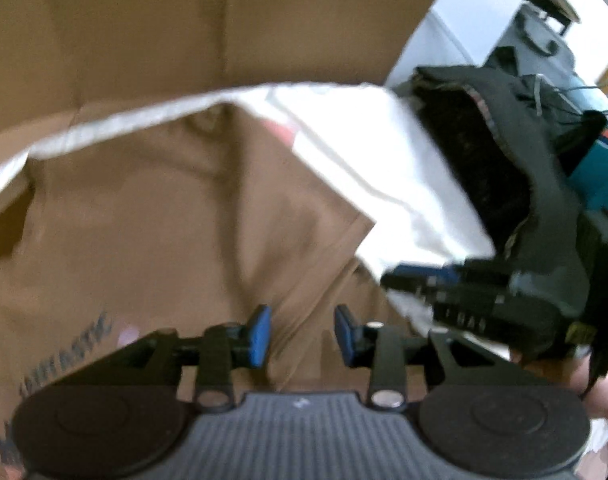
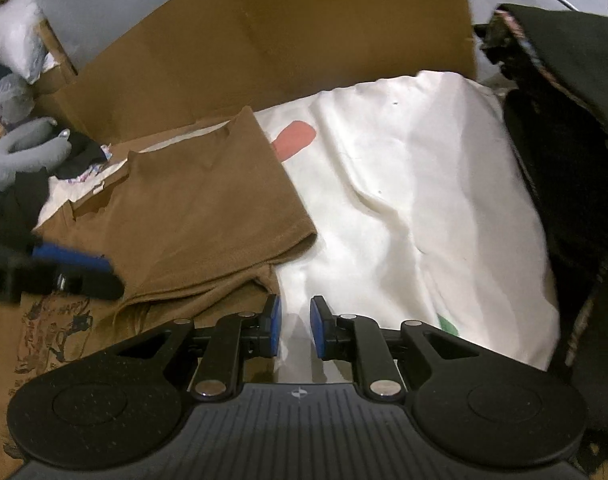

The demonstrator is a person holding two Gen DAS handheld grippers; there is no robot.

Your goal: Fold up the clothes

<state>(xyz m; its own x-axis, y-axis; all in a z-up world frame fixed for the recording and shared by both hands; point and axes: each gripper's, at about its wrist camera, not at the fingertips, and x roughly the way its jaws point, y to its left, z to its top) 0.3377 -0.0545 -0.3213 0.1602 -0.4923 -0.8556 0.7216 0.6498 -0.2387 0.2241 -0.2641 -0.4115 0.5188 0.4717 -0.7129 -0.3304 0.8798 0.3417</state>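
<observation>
A brown T-shirt (image 1: 175,216) with a dark print lies on a white cloth (image 1: 384,152). In the right wrist view the brown T-shirt (image 2: 199,200) has one side folded over, and its print shows at the lower left. My left gripper (image 1: 302,336) hovers over the brown fabric with its jaws apart and nothing between the pads. It also appears as the left gripper (image 2: 111,276) at the shirt's left side. My right gripper (image 2: 295,326) stands narrowly open over the white cloth (image 2: 424,180), just beside the shirt's hem. The right gripper (image 1: 392,278) also shows at the right.
A flat cardboard sheet (image 2: 304,20) stands behind the clothes. A pile of dark garments (image 2: 564,120) lies at the right, with a teal garment (image 1: 600,160) beyond it. A grey plush toy (image 2: 23,152) and a white plastic bag (image 2: 11,40) sit at the far left.
</observation>
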